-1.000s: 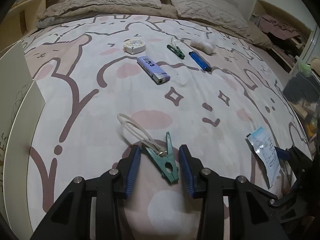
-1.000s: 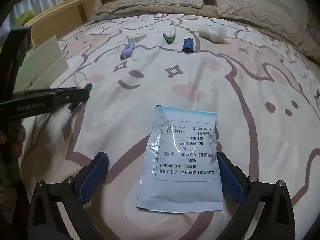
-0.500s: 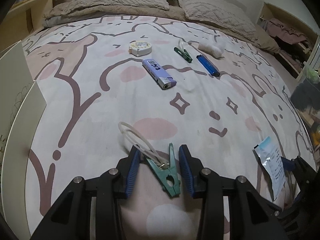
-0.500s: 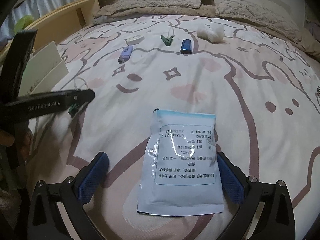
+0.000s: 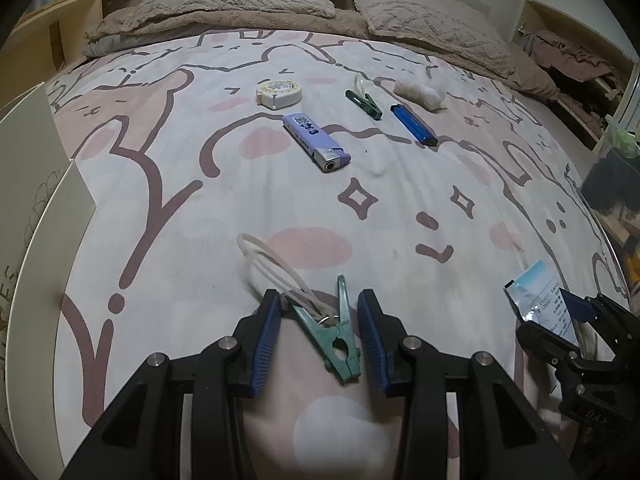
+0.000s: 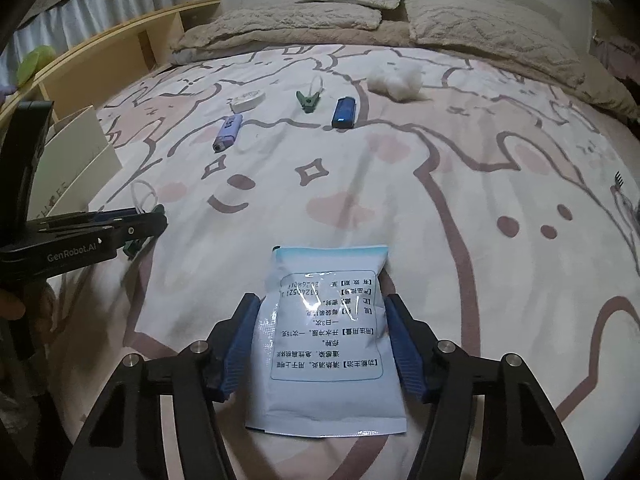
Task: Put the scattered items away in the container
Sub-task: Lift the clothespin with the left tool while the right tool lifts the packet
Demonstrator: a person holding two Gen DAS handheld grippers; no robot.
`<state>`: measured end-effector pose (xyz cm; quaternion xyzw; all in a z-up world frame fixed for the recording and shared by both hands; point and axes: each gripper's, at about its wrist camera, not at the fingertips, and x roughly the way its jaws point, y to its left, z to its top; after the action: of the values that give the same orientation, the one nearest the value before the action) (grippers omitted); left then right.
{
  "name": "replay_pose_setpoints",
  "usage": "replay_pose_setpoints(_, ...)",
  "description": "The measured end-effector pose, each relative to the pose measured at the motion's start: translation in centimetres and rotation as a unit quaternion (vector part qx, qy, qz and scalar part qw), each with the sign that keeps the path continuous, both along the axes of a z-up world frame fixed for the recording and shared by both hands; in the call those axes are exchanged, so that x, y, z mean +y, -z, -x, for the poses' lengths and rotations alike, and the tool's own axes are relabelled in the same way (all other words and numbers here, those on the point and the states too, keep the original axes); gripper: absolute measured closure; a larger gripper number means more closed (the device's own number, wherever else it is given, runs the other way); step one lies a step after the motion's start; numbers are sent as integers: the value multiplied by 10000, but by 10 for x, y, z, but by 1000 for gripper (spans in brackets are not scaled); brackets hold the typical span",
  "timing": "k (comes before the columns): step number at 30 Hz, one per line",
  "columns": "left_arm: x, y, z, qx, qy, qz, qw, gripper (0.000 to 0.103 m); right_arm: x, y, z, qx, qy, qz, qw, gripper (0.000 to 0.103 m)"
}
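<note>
A: Starting from the left side. Seen in the left wrist view: open cream container (image 5: 44, 184) standing at the left edge of the bed sheet (image 5: 168, 264).

B: And the left gripper (image 5: 319, 338)?

A: Pointing down at the sheet, jaws narrow and closing. Between them: a green clothes peg (image 5: 338, 340) with a white loop (image 5: 272, 264), lying flat. Small gap on both sides, so not yet pressed by the pads.

B: Farther up the sheet, going left to right?

A: Round white tape case (image 5: 279, 94), then purple lighter (image 5: 316, 142), second green peg (image 5: 364, 103), blue lighter (image 5: 414, 124), white cotton wad (image 5: 420, 92). All well apart from both grippers, near the beige pillows (image 5: 432, 24).

B: Now the right wrist view.

A: At the far left: the left gripper again, seen from the side, with a hand (image 6: 16, 308) below it. In the middle: right gripper (image 6: 320, 344), jaws at medium width and closing on a pale blue sachet (image 6: 328, 340) with printed text. Both blue pads (image 6: 240, 344) touching the edges of the sachet, packet slightly bent. Still lying on the sheet.

B: Anything already in the container?

A: Cannot tell, inside hidden.
</note>
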<state>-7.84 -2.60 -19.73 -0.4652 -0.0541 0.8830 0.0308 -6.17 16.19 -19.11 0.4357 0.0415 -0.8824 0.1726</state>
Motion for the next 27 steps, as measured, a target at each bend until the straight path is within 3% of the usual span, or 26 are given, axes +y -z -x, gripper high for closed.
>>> replay_pose_setpoints(17, 0, -5, -4, 97, -1, -79, 9999, 72, 4, -12, -3, 175, 53, 156, 9997, 40)
replay_pose_setpoints(27, 14, -18, -15, 286, 176, 88, 9994, 72, 7, -21, -11, 211, 82, 348, 9991, 40)
